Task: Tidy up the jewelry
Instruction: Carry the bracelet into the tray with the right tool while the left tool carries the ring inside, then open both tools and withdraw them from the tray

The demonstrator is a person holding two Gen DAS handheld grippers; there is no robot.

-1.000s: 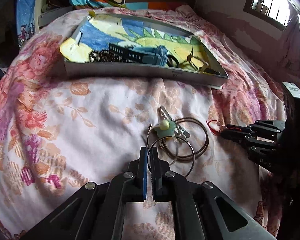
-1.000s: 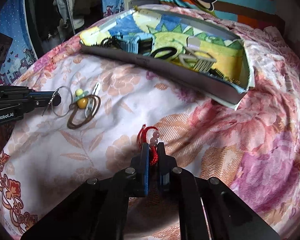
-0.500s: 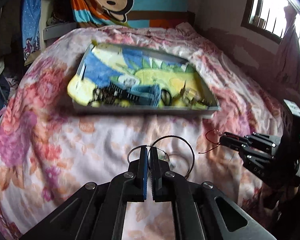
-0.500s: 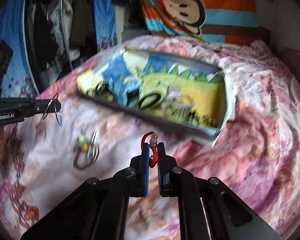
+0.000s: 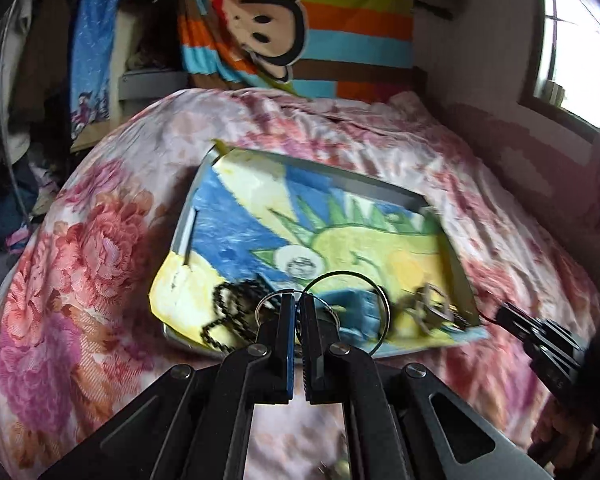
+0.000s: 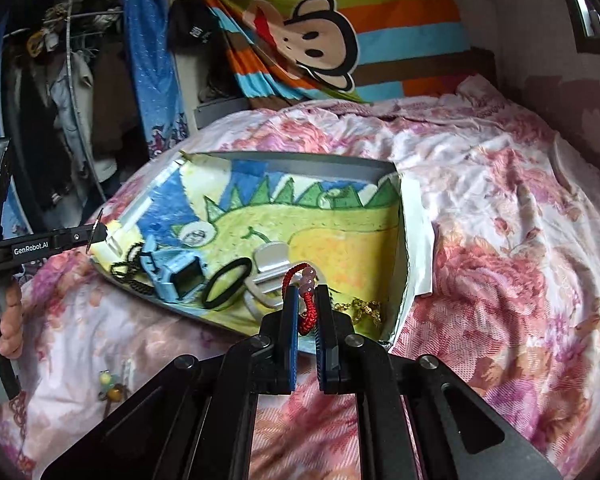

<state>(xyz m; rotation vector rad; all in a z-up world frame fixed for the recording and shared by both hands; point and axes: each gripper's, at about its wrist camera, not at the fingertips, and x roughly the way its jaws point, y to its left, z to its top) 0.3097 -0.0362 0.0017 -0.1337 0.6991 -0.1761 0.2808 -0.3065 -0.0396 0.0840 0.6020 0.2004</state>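
Observation:
My left gripper is shut on thin silver rings and holds them in the air over the near edge of the grey tray. The tray is lined with a dinosaur drawing. My right gripper is shut on a red cord bracelet with pink beads, above the tray's near right corner. Each gripper also shows in the other's view: the left gripper at the tray's left end, the right gripper at its right.
In the tray lie a blue watch, a black hair band, a white clip, a gold chain and a black chain. A bead charm with brown rings lies on the floral bedspread.
Both grippers rose off the bedspread and came closer to the tray, the left with the silver rings, the right with the red bracelet. The bead charm stayed on the bed.

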